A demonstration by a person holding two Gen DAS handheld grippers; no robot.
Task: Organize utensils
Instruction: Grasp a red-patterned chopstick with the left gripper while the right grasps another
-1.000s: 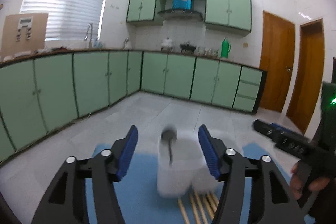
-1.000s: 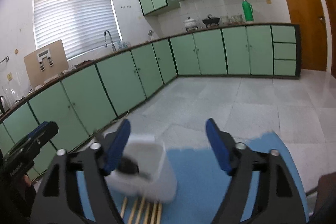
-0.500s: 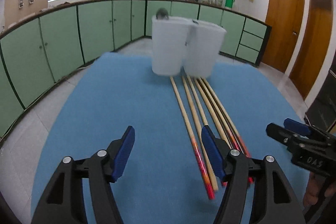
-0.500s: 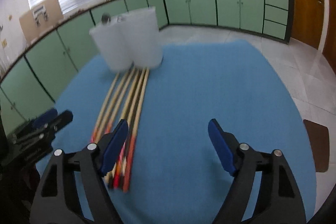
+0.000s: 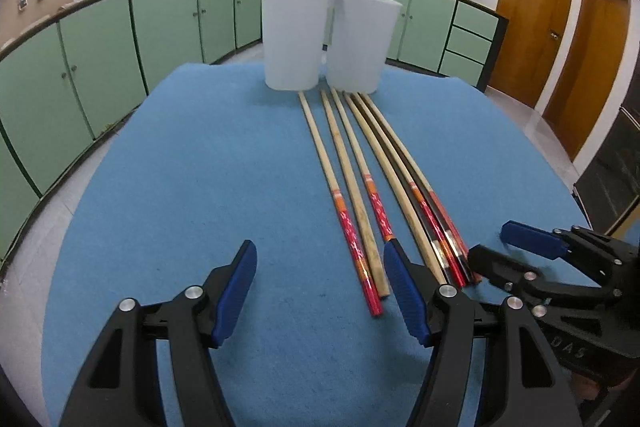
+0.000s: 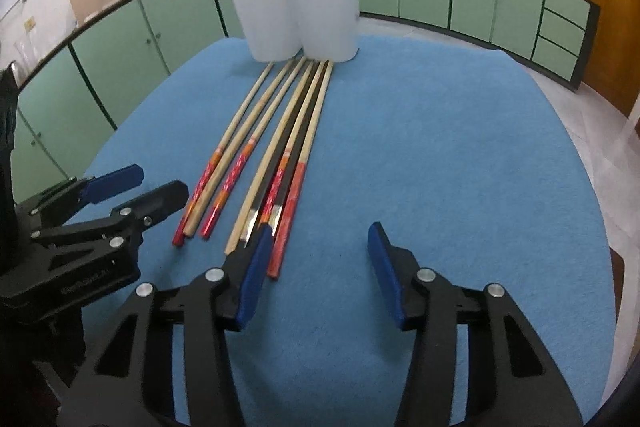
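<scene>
**me:** ok so since the earlier shot both claws have dropped from staring at the kitchen cabinets to hanging low over the bench (image 5: 168,155), and the two white cups that were right in my face now sit at the far edge.

**other:** where's the stuff you're sorting?

**me:** chopsticks (image 5: 362,183) lie in a loose fan on the blue bench cover, thin ends touching or nearly touching the cups, red-patterned thick ends toward me. Left cup (image 5: 292,39) and right cup (image 5: 360,43) stand upright, side by side, touching. Some dark rounded utensil head pokes over the left cup's rim, can't tell what it is.

**other:** and your claws?

**me:** left claw (image 5: 320,291) is spread fairly wide, nothing between the pads, hanging over bare blue cloth just left of the chopstick ends; its right pad (image 5: 404,291) is right beside the nearest stick ends. Right claw (image 6: 316,267) has just been closing, now about half spread, still nothing in it. Its left pad (image 6: 254,275) sits over the butt ends of the rightmost sticks; can't tell if it's touching them. From each camera I see the other claw off to the side.
</scene>
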